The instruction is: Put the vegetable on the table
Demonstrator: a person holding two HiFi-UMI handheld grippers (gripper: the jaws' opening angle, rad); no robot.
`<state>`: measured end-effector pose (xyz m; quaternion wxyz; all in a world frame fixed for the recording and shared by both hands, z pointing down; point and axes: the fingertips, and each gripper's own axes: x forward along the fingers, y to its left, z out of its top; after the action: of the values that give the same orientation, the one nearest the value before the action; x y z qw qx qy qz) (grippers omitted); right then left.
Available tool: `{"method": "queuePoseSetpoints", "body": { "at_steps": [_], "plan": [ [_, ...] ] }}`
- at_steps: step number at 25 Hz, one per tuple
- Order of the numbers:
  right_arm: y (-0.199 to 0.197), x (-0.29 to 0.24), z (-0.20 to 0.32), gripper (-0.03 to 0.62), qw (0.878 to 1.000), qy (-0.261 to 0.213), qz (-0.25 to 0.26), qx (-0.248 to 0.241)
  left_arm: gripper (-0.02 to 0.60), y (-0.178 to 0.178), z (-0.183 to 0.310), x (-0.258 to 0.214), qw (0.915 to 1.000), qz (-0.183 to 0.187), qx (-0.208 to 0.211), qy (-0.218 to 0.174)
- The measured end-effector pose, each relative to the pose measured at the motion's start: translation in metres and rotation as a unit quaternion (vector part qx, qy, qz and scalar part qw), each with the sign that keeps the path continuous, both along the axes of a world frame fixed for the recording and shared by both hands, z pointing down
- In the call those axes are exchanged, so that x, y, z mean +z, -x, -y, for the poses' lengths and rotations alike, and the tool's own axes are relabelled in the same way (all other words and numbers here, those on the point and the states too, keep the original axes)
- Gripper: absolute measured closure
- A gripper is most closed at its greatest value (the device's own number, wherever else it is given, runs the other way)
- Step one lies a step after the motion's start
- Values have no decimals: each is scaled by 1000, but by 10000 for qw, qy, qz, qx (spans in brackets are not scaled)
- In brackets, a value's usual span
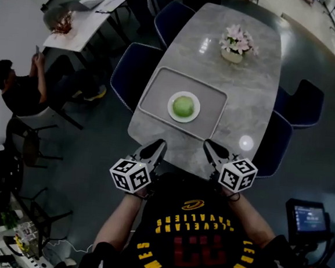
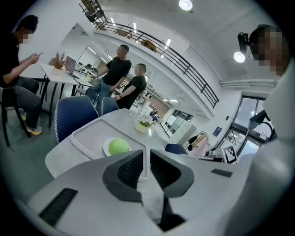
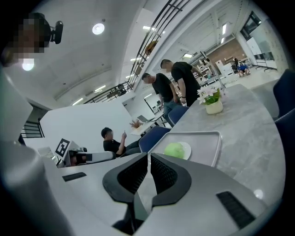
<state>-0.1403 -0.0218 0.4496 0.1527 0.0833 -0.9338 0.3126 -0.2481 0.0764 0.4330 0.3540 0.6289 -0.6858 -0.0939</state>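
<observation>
Left tool and right tool closed empty, round green vegetable on white plate, rimmed grey tray, marbled table

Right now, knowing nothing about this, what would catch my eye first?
The round green vegetable on a white plate, in the middle of a grey tray on the table. Then the left gripper and right gripper, with marker cubes, at the near edge, and the pot of pink flowers beyond.

Dim head view, fisheye-warped edges
</observation>
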Motion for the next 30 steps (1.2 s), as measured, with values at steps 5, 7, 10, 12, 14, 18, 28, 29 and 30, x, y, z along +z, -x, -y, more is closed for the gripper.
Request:
{"method": "queuePoseSetpoints", "body": {
  "at_steps": [5, 7, 10, 12, 14, 18, 28, 29, 30],
  "plan": [
    [6, 16, 20, 490, 9998, 62, -133, 157, 502, 18, 28, 27, 9992, -144, 111, 349],
    [10, 19, 30, 490, 9997, 44, -162, 200, 495, 30, 40, 34, 9987, -133, 177, 459],
    [22, 30, 46, 490, 9991, 119, -242, 329, 495, 52, 60, 48, 9975, -204, 298, 608],
    [28, 44, 54, 490, 9979, 183, -415, 456, 495, 68, 69, 65, 9957, -243, 389, 799],
    [33, 62, 62, 490, 9958, 297, -642, 578, 495, 83, 79, 86, 9931, -312, 469, 1028],
    [56, 97, 87, 490, 9907, 556, -957, 789, 495, 117, 108, 127, 9871, -463, 593, 1411],
    [92, 173, 109, 490, 9769, 1105, -1529, 1005, 495, 133, 145, 200, 9687, -797, 1076, 2092],
    [93, 177, 109, 490, 9751, 1185, -1547, 1058, 495, 133, 146, 202, 9671, -777, 1143, 2134],
    [94, 179, 109, 490, 9730, 1285, -1555, 1125, 495, 133, 147, 204, 9655, -777, 1207, 2173]
  ]
}}
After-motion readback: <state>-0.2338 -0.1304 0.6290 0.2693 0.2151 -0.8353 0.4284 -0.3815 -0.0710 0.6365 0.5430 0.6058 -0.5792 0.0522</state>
